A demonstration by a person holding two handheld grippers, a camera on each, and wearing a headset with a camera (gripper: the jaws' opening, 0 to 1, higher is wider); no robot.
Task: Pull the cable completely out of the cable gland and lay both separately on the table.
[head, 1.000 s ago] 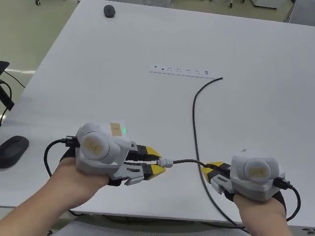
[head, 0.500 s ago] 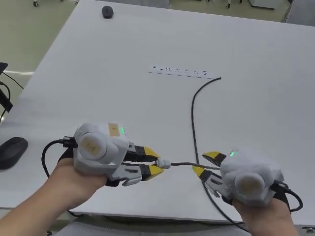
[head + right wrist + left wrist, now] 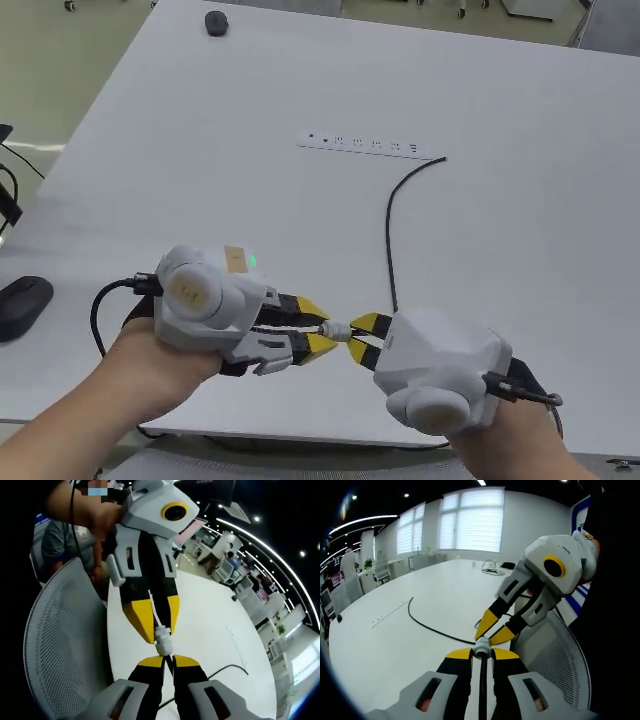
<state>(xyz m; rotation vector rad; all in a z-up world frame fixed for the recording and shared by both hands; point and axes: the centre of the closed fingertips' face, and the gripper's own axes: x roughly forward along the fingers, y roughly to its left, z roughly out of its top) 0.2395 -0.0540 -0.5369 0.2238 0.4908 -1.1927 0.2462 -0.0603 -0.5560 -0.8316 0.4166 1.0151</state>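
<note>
Over the near edge of the table (image 3: 200, 150) I had the left gripper (image 3: 318, 328) pointing right and the right gripper (image 3: 364, 338) pointing back at it, tips almost meeting. And there it was: the small pale gland (image 3: 338, 330) sat pinched between my left jaws. In the left gripper view I saw the gland (image 3: 481, 650) wedged at the yellow tips of the left gripper (image 3: 481, 653), with a dark line running back between the jaws. The right gripper (image 3: 495, 628) came in from the right, nose right up against the gland. From the right gripper view, the right gripper (image 3: 167, 661) had its jaws drawn in on the black cable (image 3: 168, 661) just behind the gland (image 3: 162, 639), and the left gripper (image 3: 159, 615) hung above, clamped on the gland's other end. So the cable was not out of the gland. In the head view the cable (image 3: 388, 240) ran away from the grippers across the table, curving up to end near the white power strip (image 3: 365, 146). A dark mouse (image 3: 22, 305) lay far left, and a mesh chair (image 3: 555, 655) sat beyond the table's edge.
</note>
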